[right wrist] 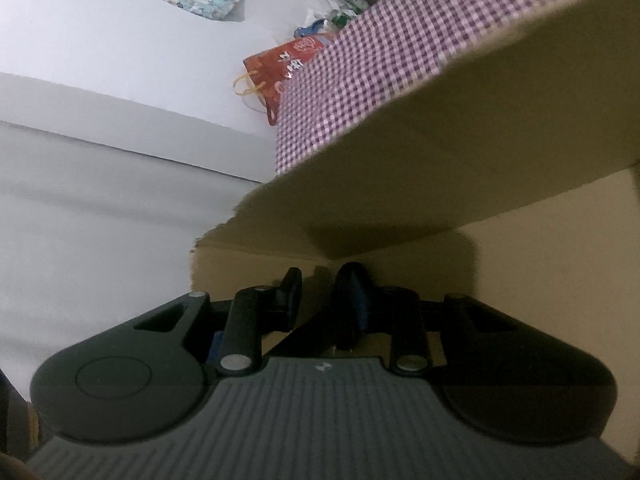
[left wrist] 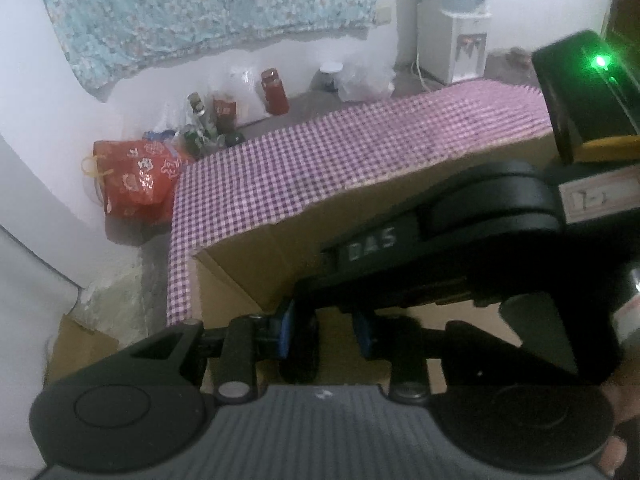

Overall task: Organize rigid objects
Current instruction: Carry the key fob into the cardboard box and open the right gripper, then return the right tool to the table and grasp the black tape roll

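An open cardboard box (left wrist: pixel 248 276) has a flap covered with purple checked cloth (left wrist: pixel 320 160). My left gripper (left wrist: pixel 324 340) reaches down into the box. A dark rounded thing (left wrist: pixel 300 348) stands between its blue pads, against the left pad, and bare cardboard shows before the right pad. I cannot tell what this thing is. The right gripper's black housing (left wrist: pixel 460 216) crosses just above it. In the right wrist view my right gripper (right wrist: pixel 322 292) points into the box corner (right wrist: pixel 540 280) under the flap (right wrist: pixel 440 160). Its fingers stand a little apart with only cardboard visible between the tips.
Beyond the box, a red gift bag (left wrist: pixel 136 180), several bottles (left wrist: pixel 200 124) and a red jar (left wrist: pixel 275 92) stand along the white wall. A water dispenser (left wrist: pixel 456 40) stands at the back right. A hand (left wrist: pixel 616 440) shows at the lower right.
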Demonstrator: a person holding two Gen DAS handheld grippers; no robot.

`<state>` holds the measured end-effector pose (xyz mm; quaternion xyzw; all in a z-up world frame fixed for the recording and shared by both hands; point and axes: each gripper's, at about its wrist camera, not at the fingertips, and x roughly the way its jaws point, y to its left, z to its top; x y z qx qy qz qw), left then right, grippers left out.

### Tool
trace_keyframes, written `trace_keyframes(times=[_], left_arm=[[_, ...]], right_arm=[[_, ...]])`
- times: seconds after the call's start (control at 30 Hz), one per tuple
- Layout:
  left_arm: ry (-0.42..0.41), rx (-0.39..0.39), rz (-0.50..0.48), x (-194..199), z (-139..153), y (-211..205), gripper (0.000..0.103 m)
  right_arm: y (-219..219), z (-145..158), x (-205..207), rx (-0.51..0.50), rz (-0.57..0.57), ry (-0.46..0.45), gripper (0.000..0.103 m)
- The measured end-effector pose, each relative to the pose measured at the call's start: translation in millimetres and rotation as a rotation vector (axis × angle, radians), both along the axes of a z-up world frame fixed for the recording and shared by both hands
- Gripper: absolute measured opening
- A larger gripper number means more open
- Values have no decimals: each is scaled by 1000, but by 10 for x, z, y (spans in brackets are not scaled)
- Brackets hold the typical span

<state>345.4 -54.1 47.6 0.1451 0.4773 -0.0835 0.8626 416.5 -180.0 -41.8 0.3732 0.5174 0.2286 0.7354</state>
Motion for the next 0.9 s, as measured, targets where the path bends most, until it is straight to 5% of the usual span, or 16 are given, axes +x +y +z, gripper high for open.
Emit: trace_keyframes(times=[0.23, 0.53, 0.63, 0.9], left_arm=[[-79, -84, -9, -428, 513, 148, 40], [-226, -260, 0, -1545, 1137, 604, 67], [-235, -296, 4, -1913, 1031, 712, 82], [-144, -334, 64, -2597, 244, 803, 83]], right_arm=[[-277, 408, -244, 29, -5, -63, 28], [-964, 1291, -1439, 132, 14, -280, 33], [-1108, 1408, -1949, 120, 23, -359, 44], [-1018, 929, -2826, 22, -9, -389, 47]])
